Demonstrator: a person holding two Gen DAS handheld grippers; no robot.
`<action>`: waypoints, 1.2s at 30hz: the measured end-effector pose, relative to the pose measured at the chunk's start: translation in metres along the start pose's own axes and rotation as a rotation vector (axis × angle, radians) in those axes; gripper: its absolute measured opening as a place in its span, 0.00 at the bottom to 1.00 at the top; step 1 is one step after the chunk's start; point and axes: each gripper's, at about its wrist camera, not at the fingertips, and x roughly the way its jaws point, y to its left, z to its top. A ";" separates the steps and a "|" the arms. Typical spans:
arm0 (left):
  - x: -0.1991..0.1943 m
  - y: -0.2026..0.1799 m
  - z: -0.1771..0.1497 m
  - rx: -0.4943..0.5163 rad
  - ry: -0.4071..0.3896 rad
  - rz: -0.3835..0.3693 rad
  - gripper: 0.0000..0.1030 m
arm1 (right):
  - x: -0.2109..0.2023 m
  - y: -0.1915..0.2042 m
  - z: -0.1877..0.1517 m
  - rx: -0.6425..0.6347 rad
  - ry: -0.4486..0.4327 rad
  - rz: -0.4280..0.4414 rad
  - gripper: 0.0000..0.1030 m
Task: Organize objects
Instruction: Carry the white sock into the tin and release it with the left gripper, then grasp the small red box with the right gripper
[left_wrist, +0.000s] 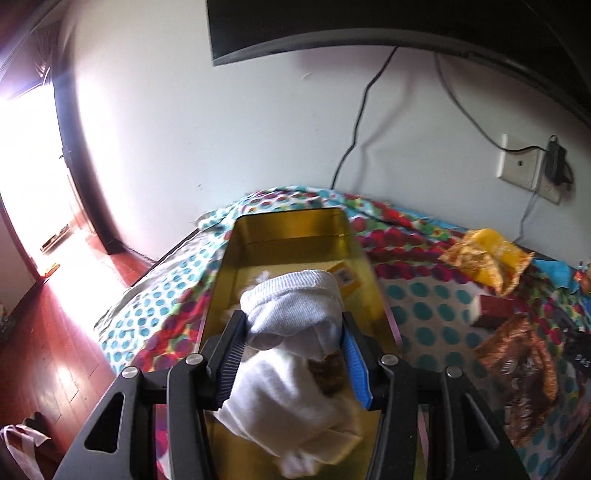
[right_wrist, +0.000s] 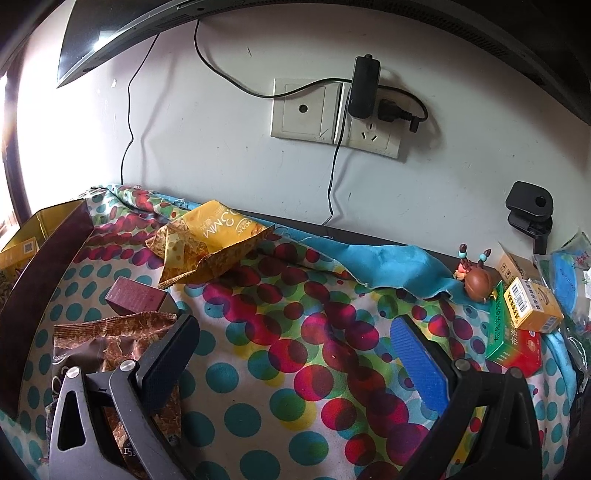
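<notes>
**White sock held over the gold tin, right gripper spread above the cloth**

At the far left, the left gripper (left_wrist: 293, 341) is clamped on a bundled white sock (left_wrist: 291, 314), its black and blue pads pressing the fabric from both sides. The sock hangs over the open gold tin box (left_wrist: 258, 236), which sits on the polka-dot cloth (right_wrist: 295, 332) with a yellow packet already lying inside.

Just right of the tin lie a brown snack bag (right_wrist: 107, 347) and a small maroon box (right_wrist: 138, 297), with a crumpled yellow snack bag (right_wrist: 210, 240) behind them near the wall.

Further right, the right gripper (right_wrist: 295, 354) hovers over bare cloth, fingers spread wide and holding nothing.

At the right edge sit a small brown figurine (right_wrist: 476, 282), a yellow medicine box (right_wrist: 533, 304) stacked on a green-and-red box (right_wrist: 513, 343), and a black clip (right_wrist: 530, 214) by the wall.
</notes>
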 end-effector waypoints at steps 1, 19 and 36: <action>0.002 0.003 -0.001 -0.004 0.005 0.002 0.49 | 0.000 0.000 0.000 0.001 0.000 0.000 1.00; -0.025 -0.006 -0.036 0.021 -0.024 -0.089 0.49 | 0.000 0.000 0.000 0.006 -0.003 0.006 1.00; 0.020 0.005 -0.052 -0.008 0.137 -0.107 0.51 | 0.012 0.009 -0.001 -0.044 0.077 0.101 1.00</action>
